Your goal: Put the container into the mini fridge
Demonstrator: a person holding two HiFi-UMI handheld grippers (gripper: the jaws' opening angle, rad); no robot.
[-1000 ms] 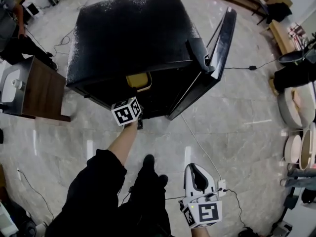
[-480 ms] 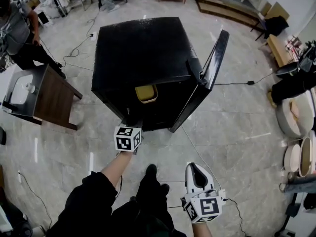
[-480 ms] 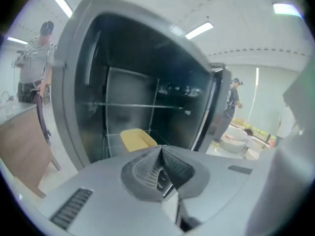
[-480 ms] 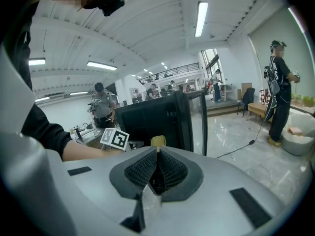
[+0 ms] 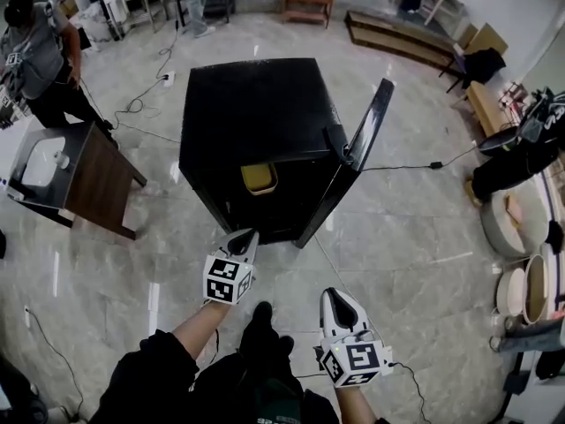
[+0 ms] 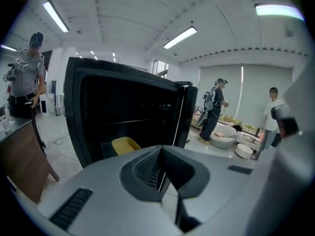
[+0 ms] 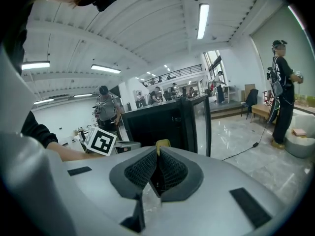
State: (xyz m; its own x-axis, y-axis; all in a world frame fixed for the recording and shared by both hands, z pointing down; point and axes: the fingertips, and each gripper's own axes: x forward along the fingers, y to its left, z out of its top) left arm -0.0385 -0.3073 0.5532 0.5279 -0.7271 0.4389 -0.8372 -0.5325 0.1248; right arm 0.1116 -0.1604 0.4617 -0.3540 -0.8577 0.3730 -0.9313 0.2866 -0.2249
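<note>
Shut tight on nothing: in the left gripper view the left gripper [image 6: 160, 154] has its ribbed pads pressed together with no gap. Past them the yellow container [image 6: 125, 144] sits inside the mini fridge [image 6: 81, 107], near the front of the opening, and the door [image 6: 186, 114] stands open at the right.

In the right gripper view the right gripper [image 7: 157, 163] is likewise closed and empty. Only a yellow edge of the container [image 7: 163, 143] peeks above its tips, far off in the fridge [image 7: 152, 124].

In the head view the left gripper [image 5: 248, 237] has drawn back. A second ago it was at the fridge mouth just below the container [image 5: 259, 177]; now it hangs over the floor, apart from the cabinet [image 5: 256, 113]. The container has stayed put. The right gripper [image 5: 335, 297] waits low by the person's side. The placing looks done; the door [image 5: 357, 162] is not yet shut.
</note>
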